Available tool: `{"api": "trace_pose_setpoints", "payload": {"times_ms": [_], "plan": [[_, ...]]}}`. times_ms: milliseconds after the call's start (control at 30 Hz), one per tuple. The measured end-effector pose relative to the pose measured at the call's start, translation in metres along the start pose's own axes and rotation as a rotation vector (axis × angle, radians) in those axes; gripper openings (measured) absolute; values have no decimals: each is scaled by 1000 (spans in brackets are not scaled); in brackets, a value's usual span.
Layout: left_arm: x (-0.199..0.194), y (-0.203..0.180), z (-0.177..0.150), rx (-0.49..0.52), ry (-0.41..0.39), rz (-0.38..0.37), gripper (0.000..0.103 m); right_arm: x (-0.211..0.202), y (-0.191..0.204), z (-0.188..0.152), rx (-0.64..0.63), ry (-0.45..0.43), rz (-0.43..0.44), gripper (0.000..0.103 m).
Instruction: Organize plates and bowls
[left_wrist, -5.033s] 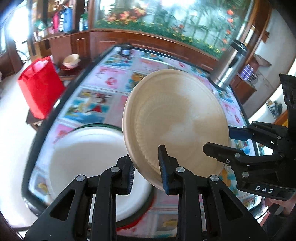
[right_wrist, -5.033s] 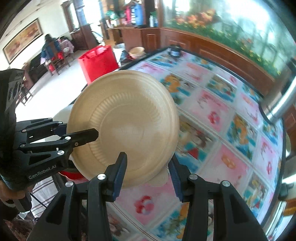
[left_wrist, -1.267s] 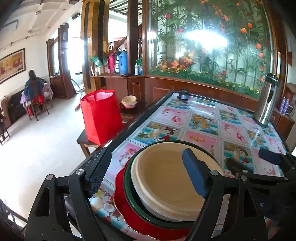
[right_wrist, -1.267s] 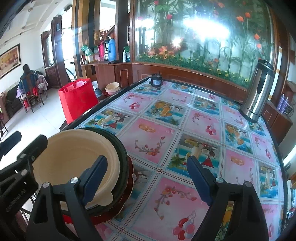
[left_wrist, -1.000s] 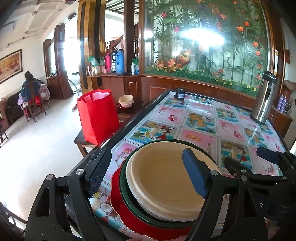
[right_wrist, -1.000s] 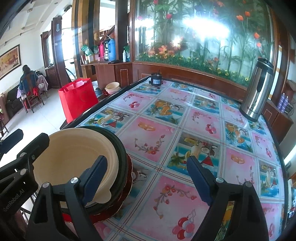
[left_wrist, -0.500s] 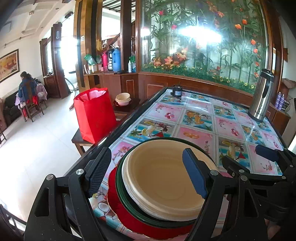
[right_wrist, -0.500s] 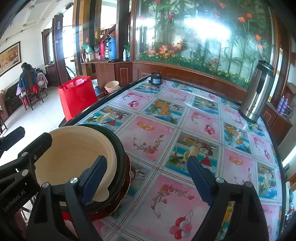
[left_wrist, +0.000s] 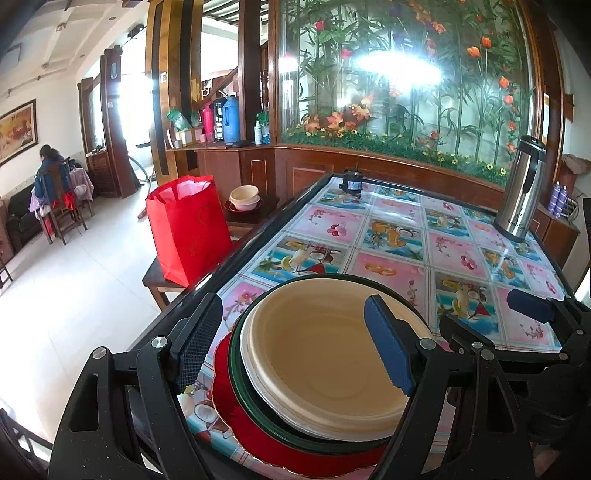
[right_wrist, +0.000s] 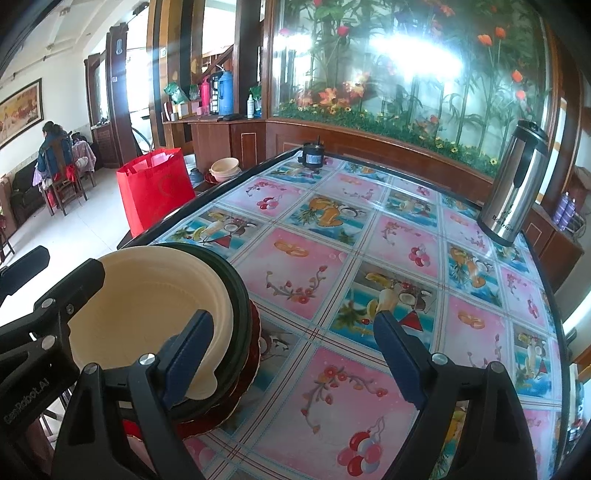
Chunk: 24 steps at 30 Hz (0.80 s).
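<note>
A cream plate lies on top of a stack with a white plate, a dark green plate and a red plate beneath, at the table's near left corner. The stack also shows in the right wrist view. My left gripper is open and empty, held just above the stack. My right gripper is open and empty, to the right of the stack above the tablecloth. The right gripper shows at the right edge of the left wrist view.
The table has a fruit-patterned cloth and a black rim. A steel thermos stands at the far right and a small black object at the far edge. A red bag and bowls sit on a low bench to the left.
Five seconds ago both grippers held the cream plate upright in the air. It now lies on the stack and both grippers are open. Over the last second both have drawn back slightly.
</note>
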<state>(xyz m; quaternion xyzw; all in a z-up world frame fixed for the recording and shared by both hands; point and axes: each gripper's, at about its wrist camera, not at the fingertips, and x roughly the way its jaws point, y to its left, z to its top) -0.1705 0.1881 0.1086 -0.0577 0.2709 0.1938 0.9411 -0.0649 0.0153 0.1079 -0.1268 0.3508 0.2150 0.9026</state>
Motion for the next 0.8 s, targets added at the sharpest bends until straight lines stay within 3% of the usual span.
{"api": "trace_pose_setpoints", "payload": {"times_ms": [800], "plan": [[-1, -2, 0, 13, -25, 17, 80, 1, 1, 0, -9, 9, 13, 89]]}}
